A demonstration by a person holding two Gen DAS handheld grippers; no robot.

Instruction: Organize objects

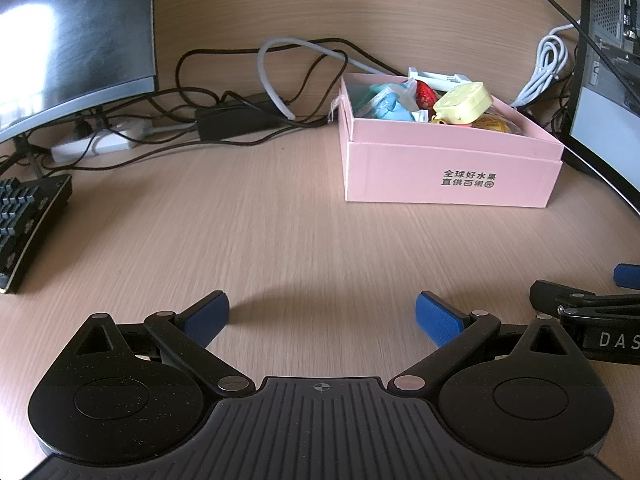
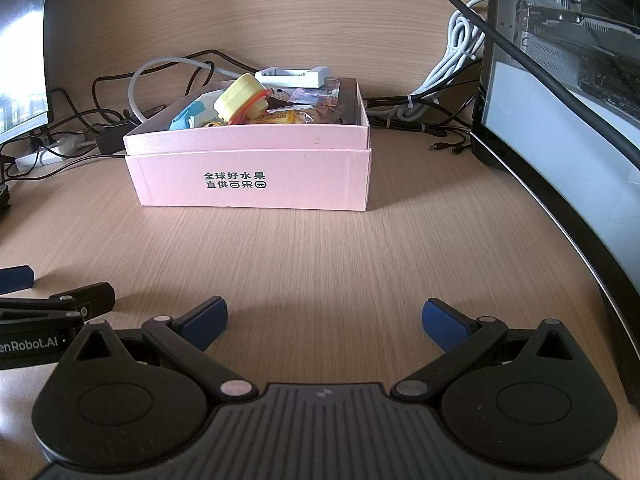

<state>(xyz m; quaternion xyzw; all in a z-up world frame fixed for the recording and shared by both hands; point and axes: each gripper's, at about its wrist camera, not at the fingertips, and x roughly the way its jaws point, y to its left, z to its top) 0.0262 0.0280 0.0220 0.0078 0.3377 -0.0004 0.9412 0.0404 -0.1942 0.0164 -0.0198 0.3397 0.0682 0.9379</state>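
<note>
A pink cardboard box (image 1: 448,172) with black Chinese print stands on the wooden desk; it also shows in the right wrist view (image 2: 248,180). It holds several small things: a yellow plastic toy (image 1: 464,102) (image 2: 236,98), a blue toy (image 1: 390,106), a red strawberry-like piece (image 1: 425,94), snack packets (image 2: 308,108) and a white charger (image 2: 294,76) lying on the back rim. My left gripper (image 1: 322,318) is open and empty, low over the desk, well short of the box. My right gripper (image 2: 324,322) is open and empty, beside the left one.
A monitor (image 1: 68,36) and a keyboard (image 1: 24,224) are at the left. A tangle of cables, a power strip (image 1: 96,142) and a black adapter (image 1: 236,120) lie behind. A computer case (image 2: 568,72) stands at the right, with white coiled cable (image 2: 452,52).
</note>
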